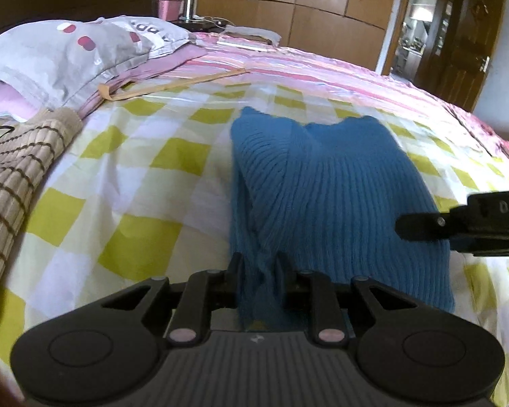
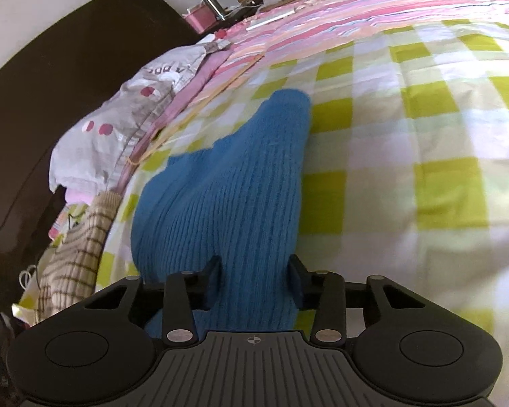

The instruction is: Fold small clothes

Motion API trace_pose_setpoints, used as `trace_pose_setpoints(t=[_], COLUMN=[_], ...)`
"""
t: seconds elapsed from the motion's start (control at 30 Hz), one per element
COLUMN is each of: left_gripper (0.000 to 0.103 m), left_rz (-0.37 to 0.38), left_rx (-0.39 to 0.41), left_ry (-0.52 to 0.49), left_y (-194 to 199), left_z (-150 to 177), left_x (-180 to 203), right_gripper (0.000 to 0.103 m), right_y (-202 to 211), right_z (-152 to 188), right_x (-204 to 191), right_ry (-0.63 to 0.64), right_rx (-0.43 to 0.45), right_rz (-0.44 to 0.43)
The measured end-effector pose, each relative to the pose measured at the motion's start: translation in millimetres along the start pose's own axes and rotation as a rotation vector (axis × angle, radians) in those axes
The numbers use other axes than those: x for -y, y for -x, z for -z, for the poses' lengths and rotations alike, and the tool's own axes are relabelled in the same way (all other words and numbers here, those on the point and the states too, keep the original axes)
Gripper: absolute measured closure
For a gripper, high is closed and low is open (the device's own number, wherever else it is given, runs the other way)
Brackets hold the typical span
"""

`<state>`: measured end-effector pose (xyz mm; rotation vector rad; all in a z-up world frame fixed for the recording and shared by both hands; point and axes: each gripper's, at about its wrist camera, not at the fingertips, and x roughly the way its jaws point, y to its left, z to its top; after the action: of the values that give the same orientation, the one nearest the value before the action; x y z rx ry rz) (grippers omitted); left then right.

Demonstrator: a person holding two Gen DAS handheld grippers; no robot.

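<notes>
A blue ribbed knit garment (image 1: 325, 190) lies on the yellow-and-white checked sheet (image 1: 125, 176) of a bed. My left gripper (image 1: 259, 264) is shut on its near left edge, cloth bunched between the fingers. My right gripper (image 2: 254, 271) has a fold of the same blue garment (image 2: 227, 200) between its fingers, pinched at the near edge. The right gripper's finger also shows in the left wrist view (image 1: 424, 227), over the garment's right side.
A beige brown-striped knit garment (image 1: 13, 176) lies at the left of the bed. A grey pillow (image 1: 61, 54) sits on a pink striped quilt (image 1: 322, 68). A nightstand with a pink box (image 1: 169, 6) and a metal flask (image 1: 189, 5) stands behind. A wooden door (image 1: 458, 44) is far right.
</notes>
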<state>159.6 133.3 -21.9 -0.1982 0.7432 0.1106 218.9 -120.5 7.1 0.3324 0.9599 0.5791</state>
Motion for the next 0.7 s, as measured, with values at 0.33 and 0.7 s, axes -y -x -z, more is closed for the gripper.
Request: trace_pose_setpoints(t=[0.33,0.7], left_gripper=[0.075,0.075], left_rz=[0.026,0.019], left_rx=[0.021,0.108], left_ry=[-0.038,-0.09], left_y=[12.1,-4.8], left_z=[-6.1,-40.7], left_x=[8.7,19.6], right_gripper=[0.062,0.062], right_y=[34.5,26.3], right_z=[24.7,5.4], right_x=[8.9,4.1], right_ry=[-0.079,-0.045], right_rx=[0.012,0.072], right_rz=[0.031,0.109])
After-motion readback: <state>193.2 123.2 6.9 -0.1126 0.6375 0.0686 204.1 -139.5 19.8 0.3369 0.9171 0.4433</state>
